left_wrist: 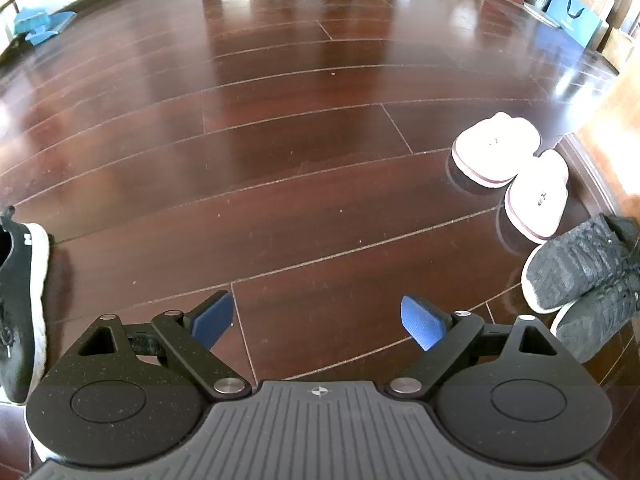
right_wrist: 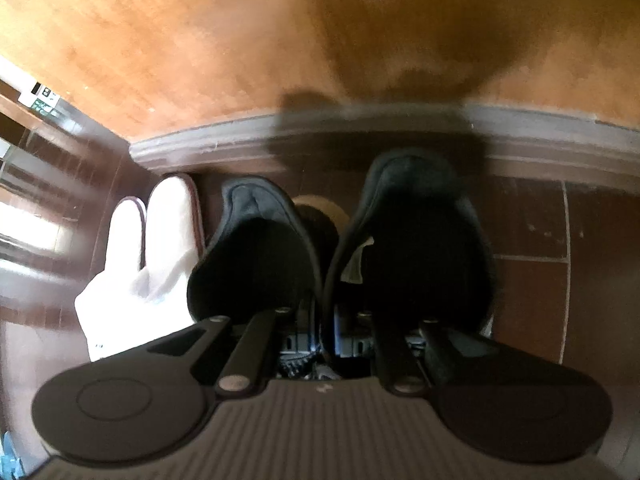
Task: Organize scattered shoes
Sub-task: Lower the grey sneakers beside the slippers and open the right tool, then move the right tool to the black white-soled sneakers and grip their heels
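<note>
Down by the baseboard, two dark knit sneakers sit side by side with their heels toward the wall, and the white slippers lie just beside them on the left. The right wrist view shows this row close up and blurred; the right tool is low over the sneakers, its fingers drawn narrow on the adjoining collars of the pair, though the fingertips are hidden in shadow. The left wrist view shows what that one cannot: a wide stretch of dark wooden floor, the same slippers and sneakers at its right edge, toes pointing into the room, and a black sneaker with a white sole lying alone at the far left, well apart from the row. The left tool hangs over bare boards, blue pads spread wide, holding nothing. Boxes and a blue bag stand far across the room.
</note>
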A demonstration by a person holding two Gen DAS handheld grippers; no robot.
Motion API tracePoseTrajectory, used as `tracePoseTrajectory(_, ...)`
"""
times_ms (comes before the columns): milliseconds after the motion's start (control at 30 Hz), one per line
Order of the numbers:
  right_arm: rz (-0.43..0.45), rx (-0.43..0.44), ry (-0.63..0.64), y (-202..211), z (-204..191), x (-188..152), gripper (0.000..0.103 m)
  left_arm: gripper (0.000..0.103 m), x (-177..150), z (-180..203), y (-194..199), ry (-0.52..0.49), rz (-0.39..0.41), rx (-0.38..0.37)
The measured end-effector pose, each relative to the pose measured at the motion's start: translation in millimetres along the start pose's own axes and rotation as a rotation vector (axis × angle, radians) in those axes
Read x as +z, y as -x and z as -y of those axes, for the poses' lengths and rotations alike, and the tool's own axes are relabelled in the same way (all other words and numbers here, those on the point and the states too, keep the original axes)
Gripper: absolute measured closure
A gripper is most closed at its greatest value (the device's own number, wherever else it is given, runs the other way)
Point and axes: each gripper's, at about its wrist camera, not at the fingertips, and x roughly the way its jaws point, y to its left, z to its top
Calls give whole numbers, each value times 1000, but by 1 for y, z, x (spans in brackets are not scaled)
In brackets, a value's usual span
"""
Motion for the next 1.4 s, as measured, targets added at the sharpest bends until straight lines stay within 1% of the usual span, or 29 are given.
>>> tracePoseTrajectory(100,12,-2,13,-3,-1,4,92,9,0,-4,0,11,3,15)
tracePoseTrajectory(200,23,-12,29,-4,-2,9,92,9,0,-9,-2,48,0,19)
tracePoseTrajectory(333,53,-23,14,-4,-3,15,92,9,1,-11,-2,47,0,23)
tracePoseTrajectory(400,58,-31,11,-5,-2,16,92,9,2,-12,-1,46,1,22)
tracePoseTrajectory(500,52,-46,18,-8,-5,18,89,9,4,-13,0,46,3,18)
tracePoseTrajectory(533,49,-54,21,-9,-7,19,86,9,4,-14,0,45,2,18)
tracePoseTrajectory(600,47,-62,24,-9,-11,21,71,9,5,-17,3,47,-1,20)
tracePoseTrajectory(633,56,-73,35,-7,-14,22,55,9,5,-19,5,50,-2,21)
tracePoseTrajectory(667,64,-87,48,-5,-17,22,47,9,5,-21,7,52,-4,21)
tracePoseTrajectory(767,76,-134,89,0,-25,21,46,9,6,-28,11,57,-7,22)
tracePoseTrajectory(833,85,-163,151,8,-32,17,46,9,7,-34,15,64,-6,19)
tracePoseTrajectory(1000,117,-179,269,38,-45,2,46,9,8,-49,23,78,-7,16)
tracePoseTrajectory(1033,120,-173,311,48,-51,-5,46,9,8,-53,25,81,-7,18)
tracePoseTrajectory(1100,116,-151,352,62,-58,-17,46,9,9,-64,29,103,-8,20)
tracePoseTrajectory(1167,110,-90,418,82,-75,-42,46,9,10,-74,34,119,-5,22)
tracePoseTrajectory(1233,87,-41,459,92,-87,-59,46,9,11,-88,41,128,1,28)
tracePoseTrajectory(1267,51,28,511,102,-103,-85,46,9,11,-96,43,129,3,32)
tracePoseTrajectory(1300,19,78,564,109,-118,-106,46,9,12,-104,46,129,5,37)
tracePoseTrajectory(1367,-64,197,658,117,-146,-147,46,9,11,-130,54,155,5,59)
tracePoseTrajectory(1400,-87,230,683,119,-154,-160,46,9,10,-138,56,166,5,67)
